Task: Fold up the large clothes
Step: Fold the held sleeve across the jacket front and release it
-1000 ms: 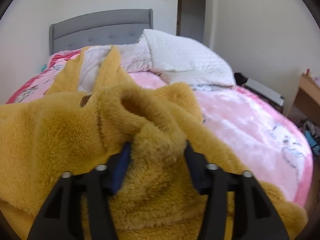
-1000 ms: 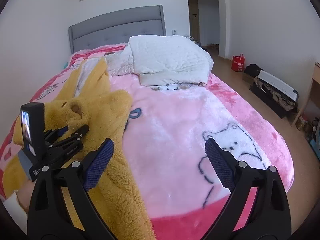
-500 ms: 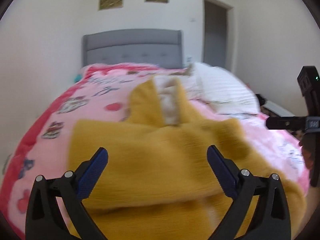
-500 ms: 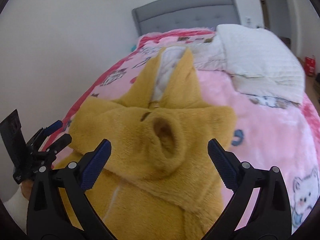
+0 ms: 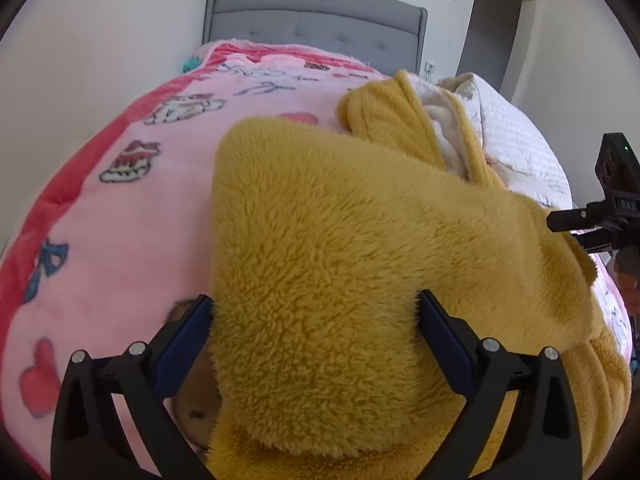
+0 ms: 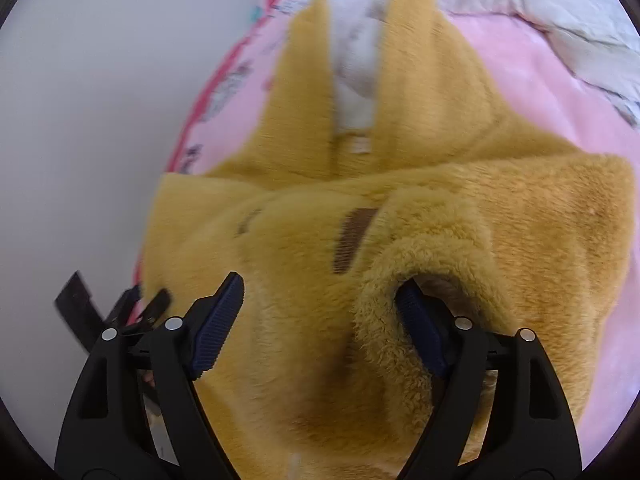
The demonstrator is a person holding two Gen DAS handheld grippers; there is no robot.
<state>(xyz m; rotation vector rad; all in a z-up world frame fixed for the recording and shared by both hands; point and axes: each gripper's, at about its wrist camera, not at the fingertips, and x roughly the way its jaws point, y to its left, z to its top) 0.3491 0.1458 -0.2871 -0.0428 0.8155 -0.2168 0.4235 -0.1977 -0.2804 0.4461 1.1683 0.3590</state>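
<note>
A fluffy mustard-yellow robe [image 5: 340, 240] lies folded across the pink blanket [image 5: 132, 208]. My left gripper [image 5: 316, 336] stands wide open over the robe's near left edge, with thick pile filling the gap between its fingers. In the right wrist view the robe [image 6: 400, 152] shows its white lining [image 6: 356, 60] and a brown stripe [image 6: 352, 240]. The right gripper [image 6: 320, 328] has its jaws closing. Its right finger is tucked into the sleeve opening [image 6: 432, 280], its left finger is over the outer pile, and fabric sits between them. The pads do not visibly press.
The bed has a grey headboard [image 5: 316, 12] and a white quilt [image 5: 516, 132] at the far right. A plain wall [image 5: 100, 40] runs close along the bed's left side. A dark doorway [image 5: 496, 28] opens at the back right. The right gripper's body [image 5: 600, 216] shows at the right edge.
The left gripper let go of the bunched fabric, opened wide and swung to the robe's left edge. The right gripper came off the bare blanket, dropped onto the sleeve opening and narrowed.
</note>
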